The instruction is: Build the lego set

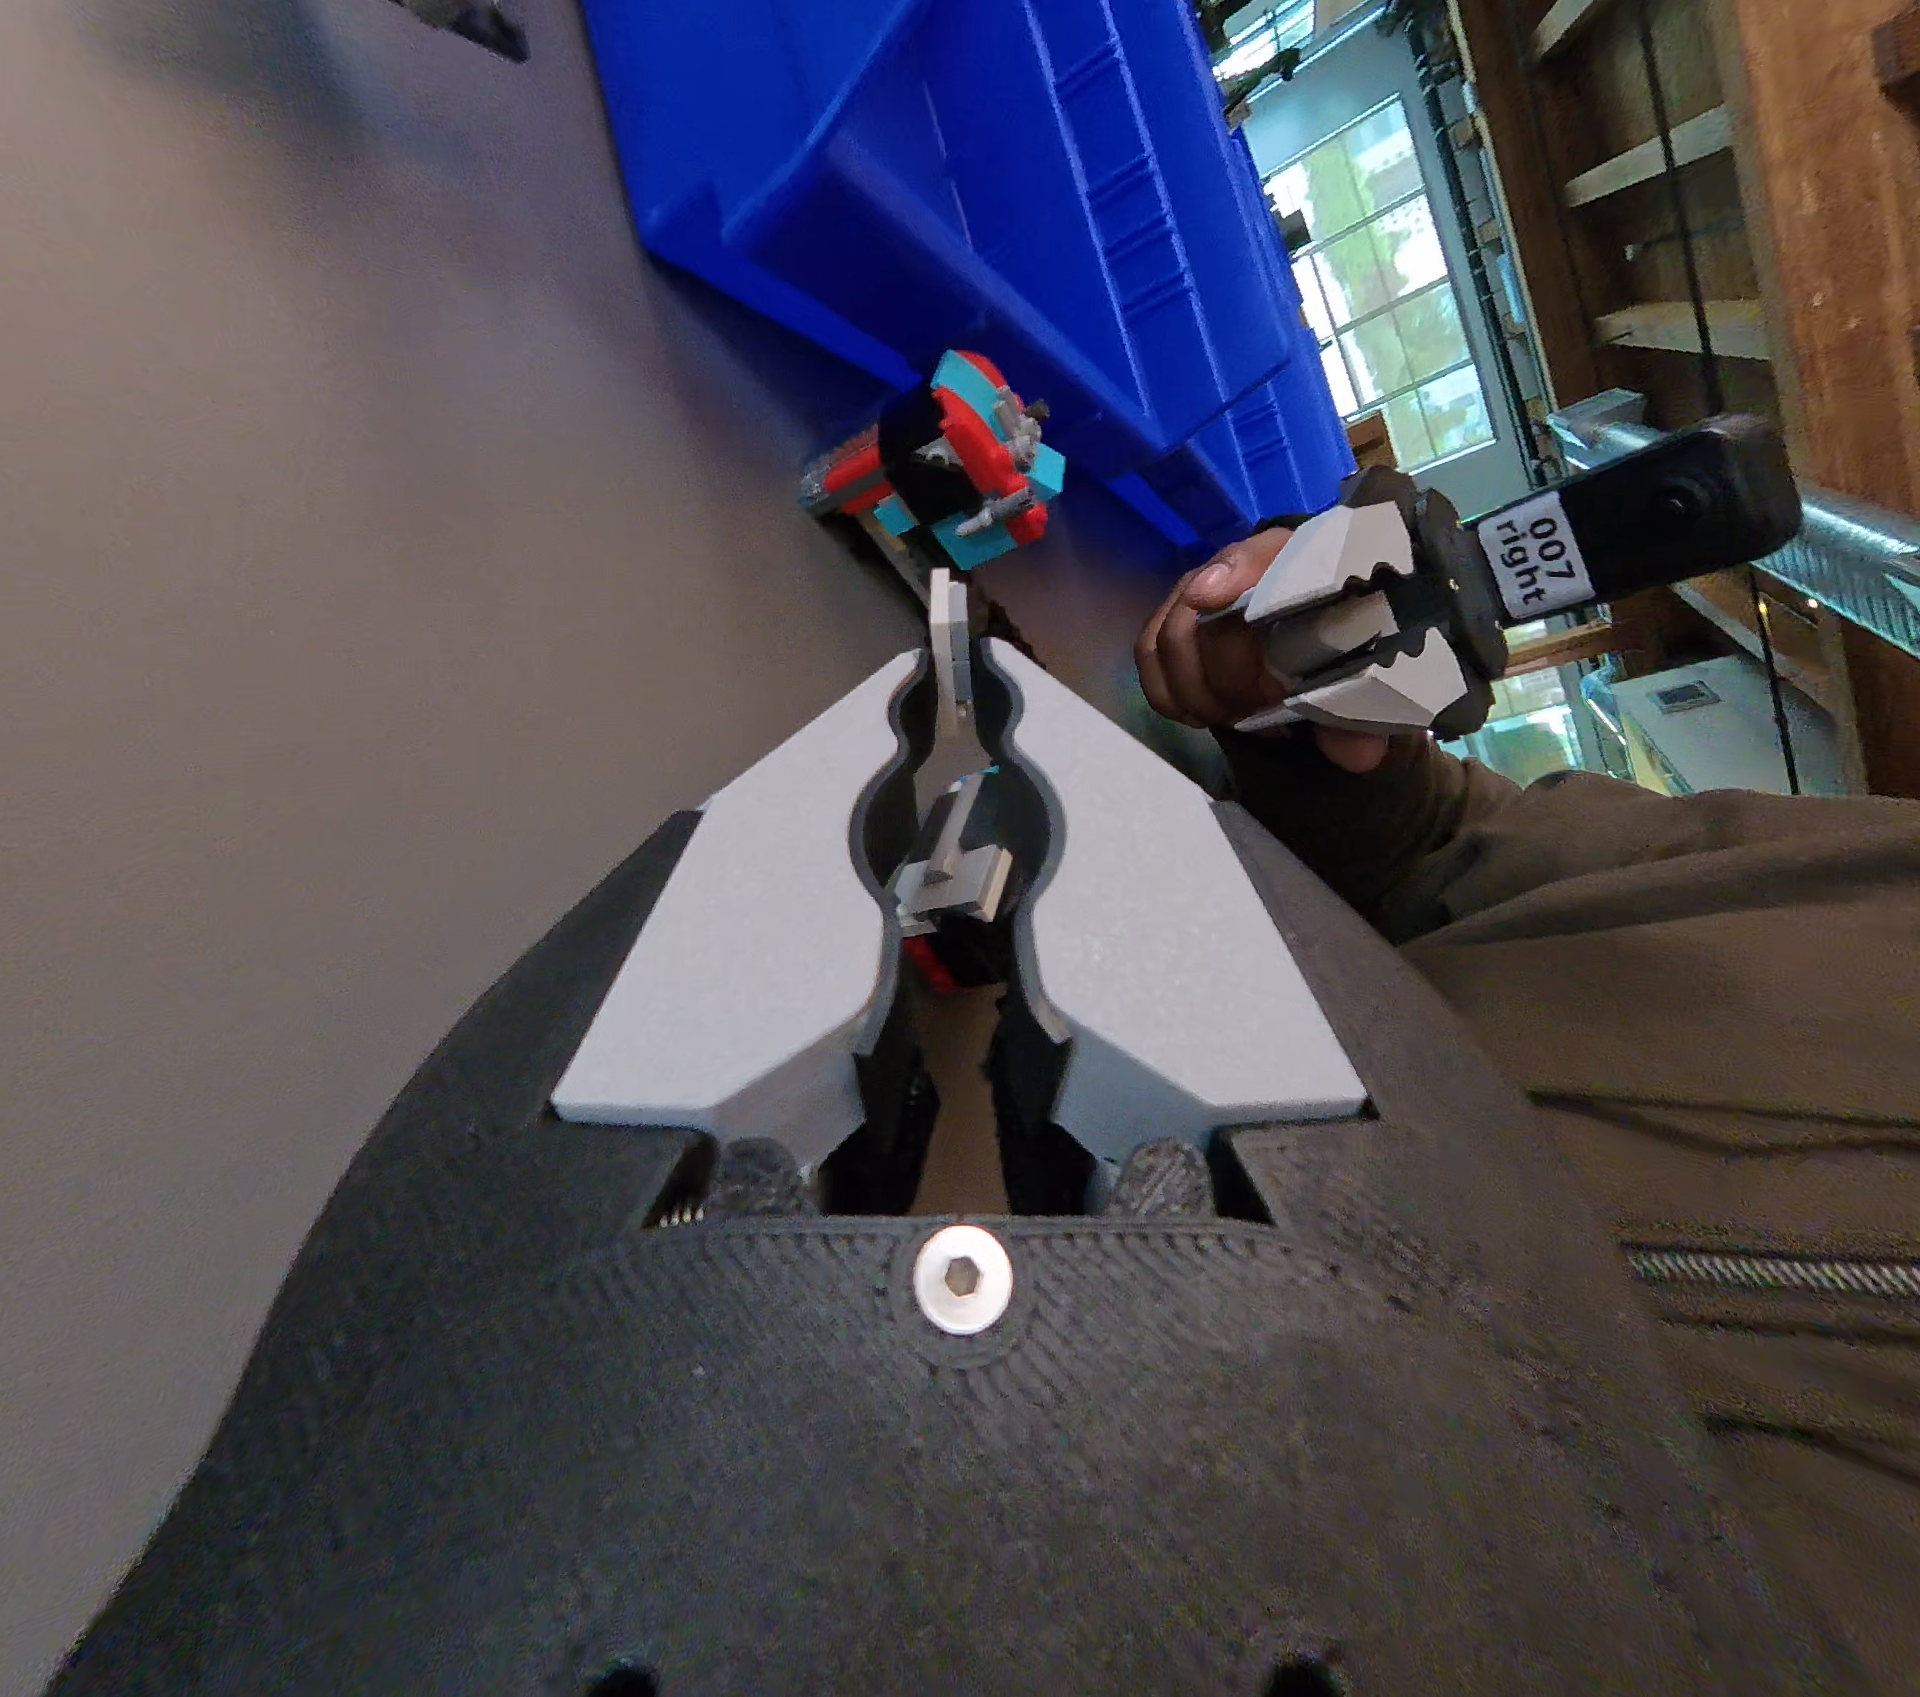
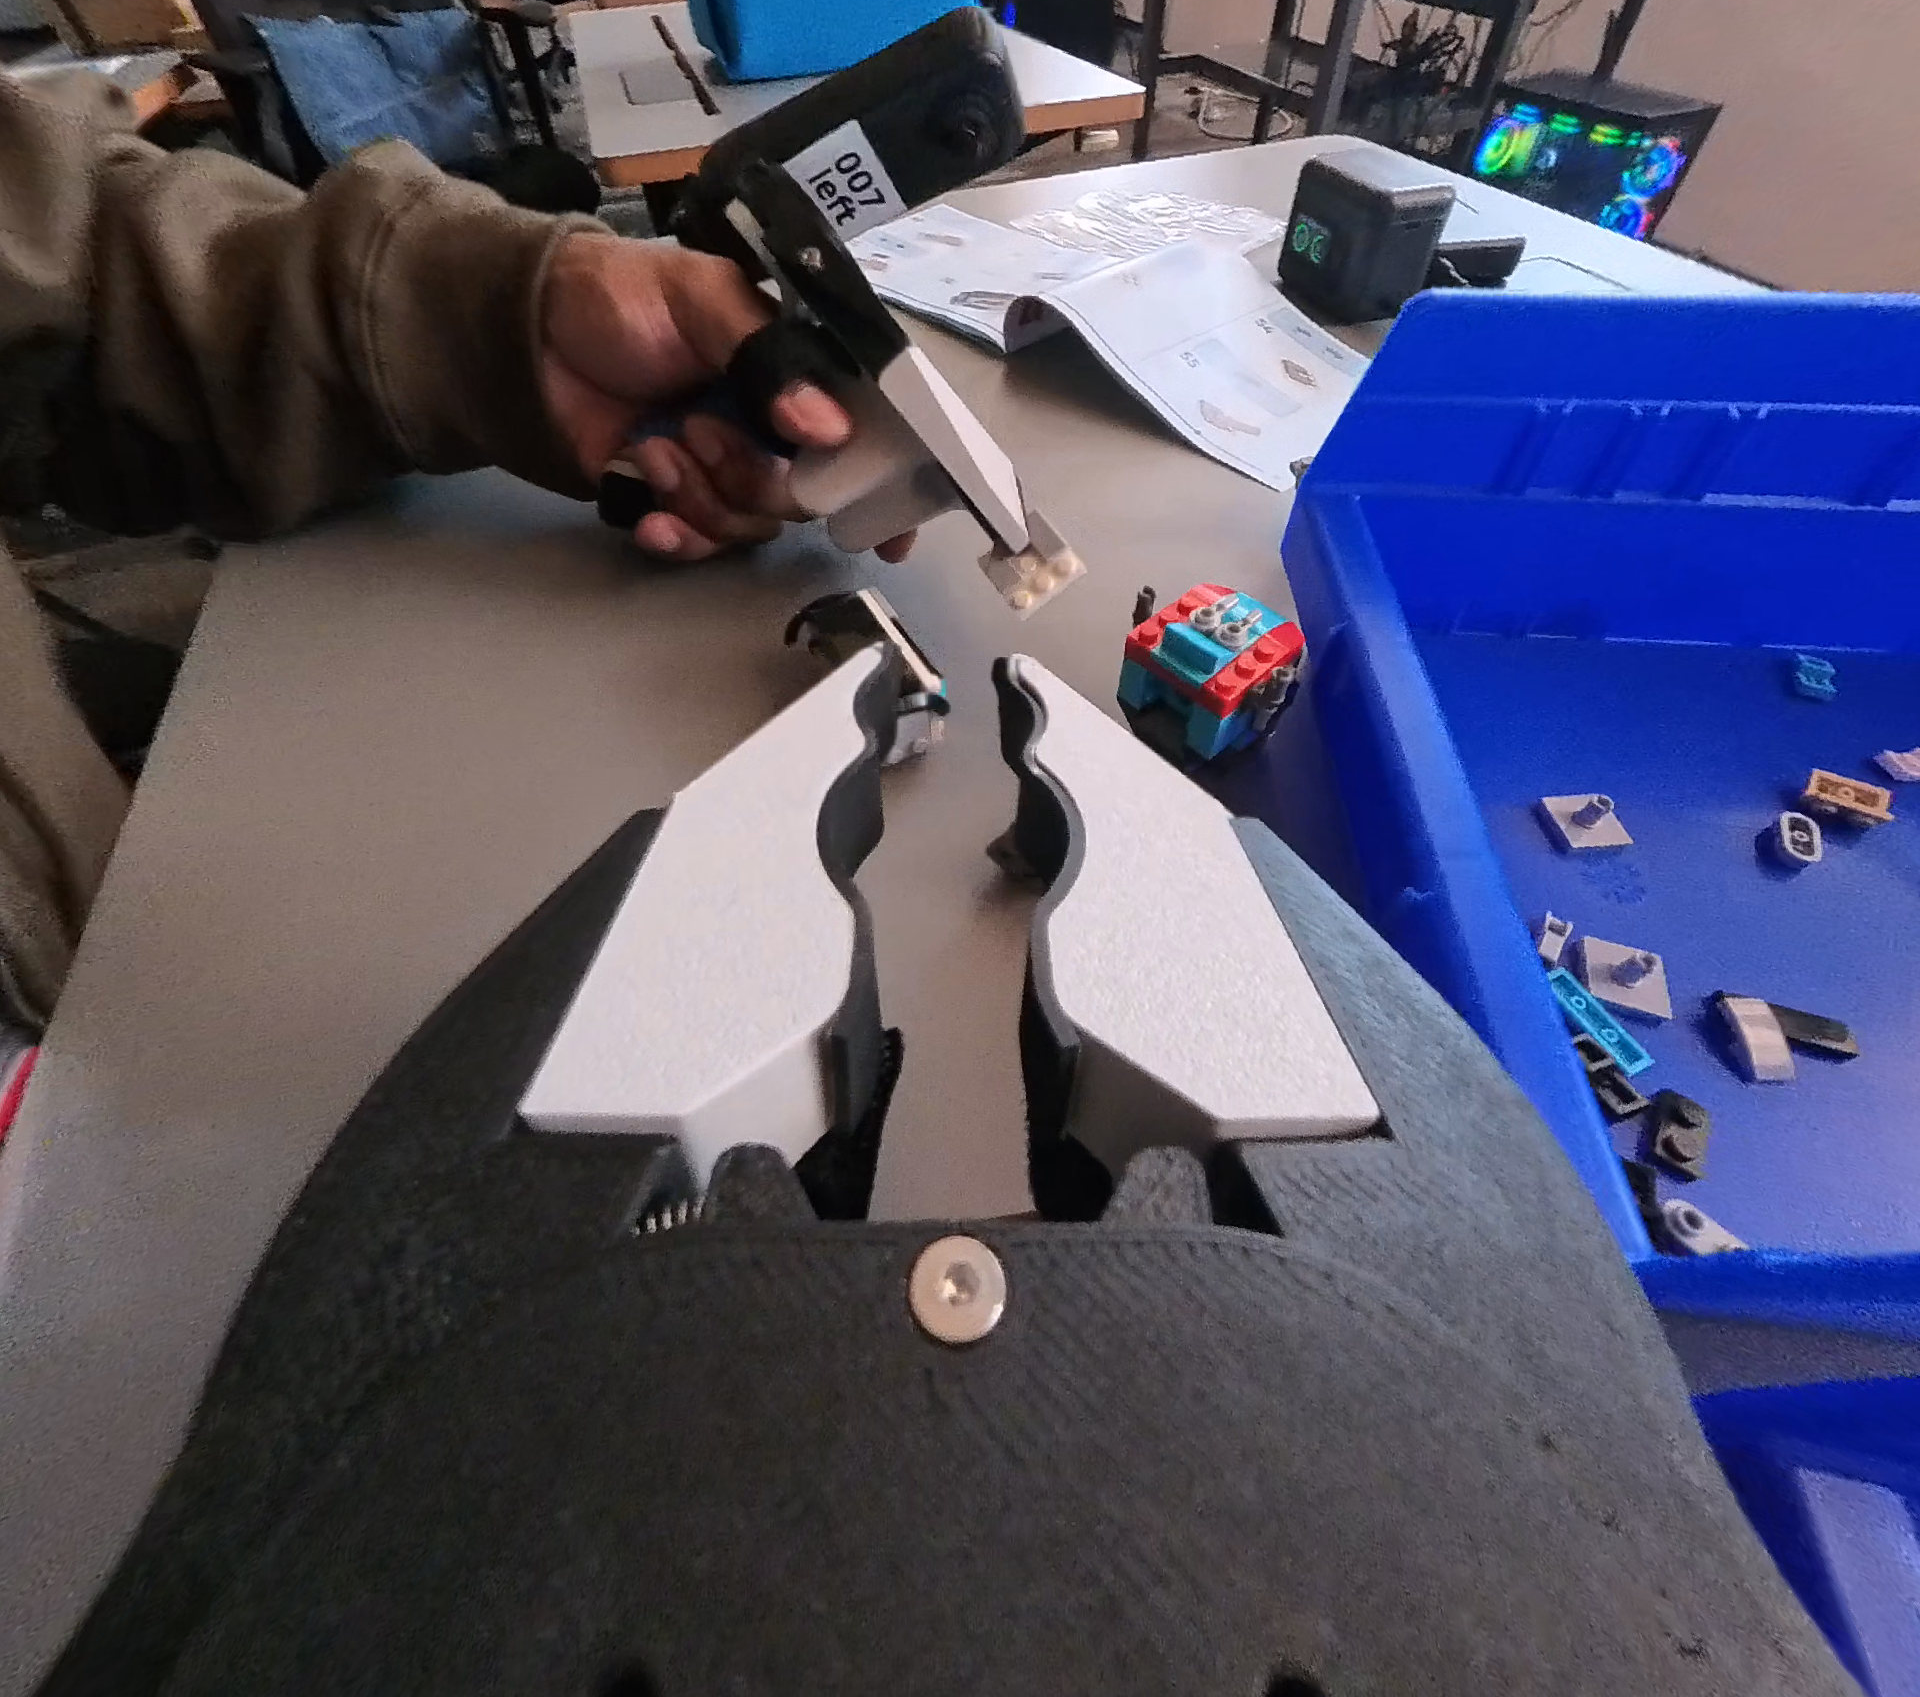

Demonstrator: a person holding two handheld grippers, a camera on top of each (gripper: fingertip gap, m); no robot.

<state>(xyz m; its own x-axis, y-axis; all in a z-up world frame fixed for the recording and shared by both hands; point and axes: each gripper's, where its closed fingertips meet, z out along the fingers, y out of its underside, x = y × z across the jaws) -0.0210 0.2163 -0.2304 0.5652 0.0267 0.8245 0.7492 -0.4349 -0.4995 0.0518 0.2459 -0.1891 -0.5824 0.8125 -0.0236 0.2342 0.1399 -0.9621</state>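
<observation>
1. Table (image 2: 436,712): a flat, matte grey surface. It carries everything I handle here.
2. Blue bin (image 2: 1382,608): rigid moulded plastic with ribbed walls, at my right. Loose small bricks lie scattered on its floor.
3. Open instruction booklet (image 2: 1164,317): thin glossy paper, lying flat beyond the work area.
4. My left claw (image 1: 951,660): its two pale, scalloped fingers are closed on a thin light-grey plate (image 2: 1034,572), gripped at one edge. The plate is hard, flat plastic with round studs on its upper face, and it hangs clear above the table.
5. My right claw (image 2: 961,681): the jaws stand apart and grip nothing. The tips hover low over the table, near the left claw.
6. Brick model (image 2: 1210,671): a blocky red and teal assembly with small grey fittings on top, standing on the table just beside the bin wall.
7. Small partial assembly (image 2: 894,671): black, white and teal pieces, lying at my right claw's left fingertip. I cannot tell whether the finger touches it.
8. Handling advice: I judge the edge grip on the plate to be narrow. Keep the plate level and the squeeze steady, since smooth plastic can pivot between the pads.
</observation>
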